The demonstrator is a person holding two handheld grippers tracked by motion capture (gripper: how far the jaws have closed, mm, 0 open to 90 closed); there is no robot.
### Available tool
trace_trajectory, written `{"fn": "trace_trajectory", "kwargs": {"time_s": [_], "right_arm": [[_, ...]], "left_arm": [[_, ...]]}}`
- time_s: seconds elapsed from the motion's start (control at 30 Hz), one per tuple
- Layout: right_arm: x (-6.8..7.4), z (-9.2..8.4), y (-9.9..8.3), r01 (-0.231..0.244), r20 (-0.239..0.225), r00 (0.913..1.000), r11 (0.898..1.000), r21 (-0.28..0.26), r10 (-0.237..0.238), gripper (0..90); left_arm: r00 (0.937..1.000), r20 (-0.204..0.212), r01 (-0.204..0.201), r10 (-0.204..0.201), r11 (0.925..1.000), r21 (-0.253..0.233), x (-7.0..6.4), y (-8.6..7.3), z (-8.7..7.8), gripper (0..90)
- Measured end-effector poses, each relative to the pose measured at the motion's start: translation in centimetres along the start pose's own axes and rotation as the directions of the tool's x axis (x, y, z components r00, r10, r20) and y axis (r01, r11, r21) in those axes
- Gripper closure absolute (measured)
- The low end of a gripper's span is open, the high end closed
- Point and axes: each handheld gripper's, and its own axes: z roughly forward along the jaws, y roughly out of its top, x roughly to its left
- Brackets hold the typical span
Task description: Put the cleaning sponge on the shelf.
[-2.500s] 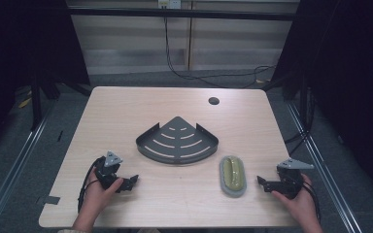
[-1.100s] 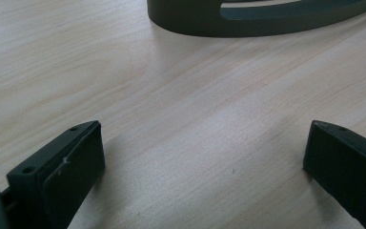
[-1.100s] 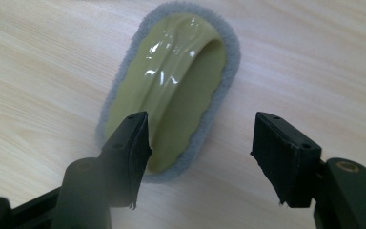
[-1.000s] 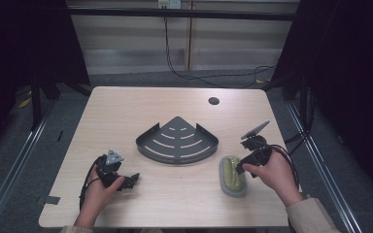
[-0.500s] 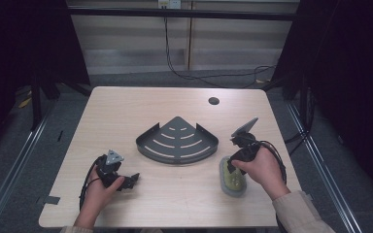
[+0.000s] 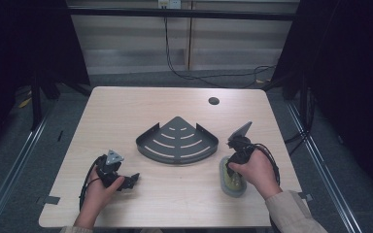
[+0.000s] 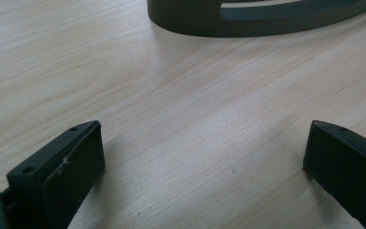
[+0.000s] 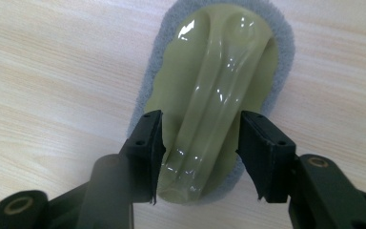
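1. Right tool (image 6: 235, 156) at lower right of the high view, held in a hand (image 6: 253, 171), tipped down over the near end of a scrubbing brush (image 6: 231, 180).
2. Seen in the right gripper view: right tool (image 8: 201, 143) with jaws either side of the brush's (image 8: 219, 81) glossy yellow-green handle ridge, just been closing, left pad about touching the ridge, a narrow gap on the right; not yet clamped.
3. Brush flat on the wooden surface (image 6: 126, 111), grey pad underneath, lying lengthwise toward the frame's bottom edge, at lower right of centre in the high view.
4. Dark fan-shaped rack (image 6: 177, 141) with curved slots at centre of the high view, just up and left of the brush, apart from it.
5. Left tool (image 6: 132, 179) at lower left of the high view, resting low by the surface in the other hand (image 6: 99, 187), well apart from the brush.
6. In the left gripper view: left tool (image 7: 202, 157) wide open, bare wood (image 7: 181, 109) between the jaws, rack edge (image 7: 248, 21) along the top of the frame.
7. Small dark round hole (image 6: 213, 101) in the surface toward the upper right of the high view.
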Motion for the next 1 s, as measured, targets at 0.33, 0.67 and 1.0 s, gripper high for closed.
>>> {"fn": "trace_trajectory", "kwargs": {"time_s": [0.33,0.67,1.0], "right_arm": [[0.28,0.54,0.1,-0.002,0.012,0.9999,1.0,0.023,0.002,63.2],[0.18,0.53,0.12,-0.003,0.012,0.9999,1.0,0.021,0.003,65.4],[0.41,0.43,0.11,0.018,0.027,0.9995,0.999,0.033,-0.019,70.9]], "left_arm": [[1.0,0.0,0.0,0.0,1.0,0.0,0.0,0.0,0.0,0.0],[1.0,0.0,-0.001,0.001,1.0,0.001,0.0,0.0,0.0,0.0],[1.0,0.0,0.0,0.0,1.0,0.0,0.0,0.0,0.0,0.0]]}}
